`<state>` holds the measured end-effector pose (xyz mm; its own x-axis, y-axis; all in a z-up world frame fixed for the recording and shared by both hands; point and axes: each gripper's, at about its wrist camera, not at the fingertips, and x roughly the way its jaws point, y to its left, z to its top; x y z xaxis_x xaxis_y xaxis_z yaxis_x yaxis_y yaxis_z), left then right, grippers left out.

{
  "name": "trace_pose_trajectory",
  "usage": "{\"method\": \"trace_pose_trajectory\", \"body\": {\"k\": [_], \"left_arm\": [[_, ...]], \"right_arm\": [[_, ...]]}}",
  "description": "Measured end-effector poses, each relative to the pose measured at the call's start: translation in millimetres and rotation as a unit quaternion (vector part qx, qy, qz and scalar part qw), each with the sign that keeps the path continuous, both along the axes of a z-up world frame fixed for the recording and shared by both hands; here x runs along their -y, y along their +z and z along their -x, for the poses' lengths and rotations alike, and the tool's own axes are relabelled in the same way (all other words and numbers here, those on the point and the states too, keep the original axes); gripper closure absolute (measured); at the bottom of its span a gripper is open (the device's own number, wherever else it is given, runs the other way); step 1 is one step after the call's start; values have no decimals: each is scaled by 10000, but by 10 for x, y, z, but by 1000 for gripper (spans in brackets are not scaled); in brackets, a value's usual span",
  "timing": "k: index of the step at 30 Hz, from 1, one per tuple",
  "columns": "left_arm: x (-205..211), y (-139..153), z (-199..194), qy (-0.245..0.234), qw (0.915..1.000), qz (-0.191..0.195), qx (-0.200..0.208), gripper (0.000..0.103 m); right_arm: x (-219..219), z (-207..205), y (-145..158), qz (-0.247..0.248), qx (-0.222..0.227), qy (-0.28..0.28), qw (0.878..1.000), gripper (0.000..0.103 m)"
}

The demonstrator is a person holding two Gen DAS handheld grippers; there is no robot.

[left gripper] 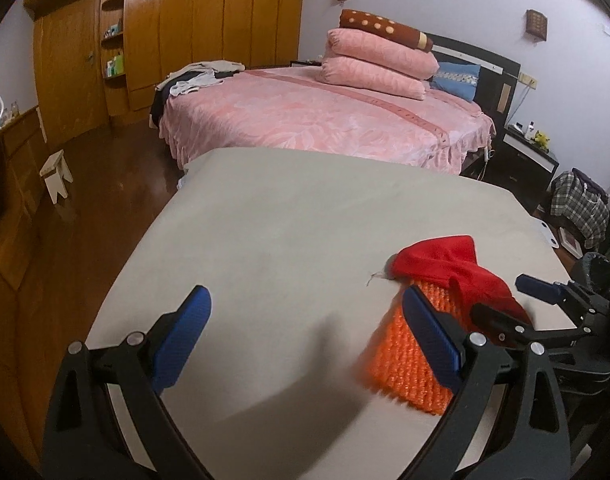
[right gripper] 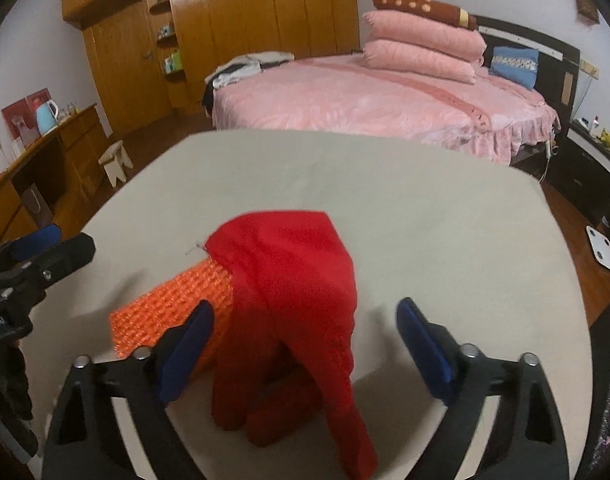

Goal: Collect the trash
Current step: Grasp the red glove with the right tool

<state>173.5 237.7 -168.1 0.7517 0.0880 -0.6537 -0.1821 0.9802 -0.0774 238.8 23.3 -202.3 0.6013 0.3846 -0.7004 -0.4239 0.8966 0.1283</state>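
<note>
Left gripper: jaws are standing spread wide, holding nothing, and hovering over the beige bench. Its right blue pad is sitting just beside the near edge of the orange mesh piece, though contact cannot be confirmed.

Right gripper: jaws are likewise standing spread, with nothing pinched. The red cloth is lying between them, bunched and draping toward the camera; whether either pad is touching it cannot be told.

The red cloth is resting on the bench and overlapping one end of the orange mesh piece, which is lying flat on the bench and extending out to the left from under the cloth in the right wrist view.

Beyond the bench, a pink bed is carrying stacked pillows. A wooden wardrobe is lining the far wall.
</note>
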Motion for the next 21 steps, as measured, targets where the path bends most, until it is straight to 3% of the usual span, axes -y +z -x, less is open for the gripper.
{"method": "trace_pose_trajectory", "body": {"k": [3, 8, 11, 21], "left_arm": [[-7, -18, -12, 2, 10000, 17, -19, 9], [26, -45, -12, -63, 10000, 36, -53, 9], [66, -53, -23, -113, 9999, 54, -81, 9], [338, -82, -70, -425, 9989, 99, -155, 9]], "right_arm": [[4, -18, -44, -18, -177, 88, 9998, 33], [30, 28, -54, -214, -270, 315, 9989, 74], [53, 56, -21, -319, -234, 354, 9986, 86], [351, 117, 241, -611, 59, 93, 9981, 90]]}}
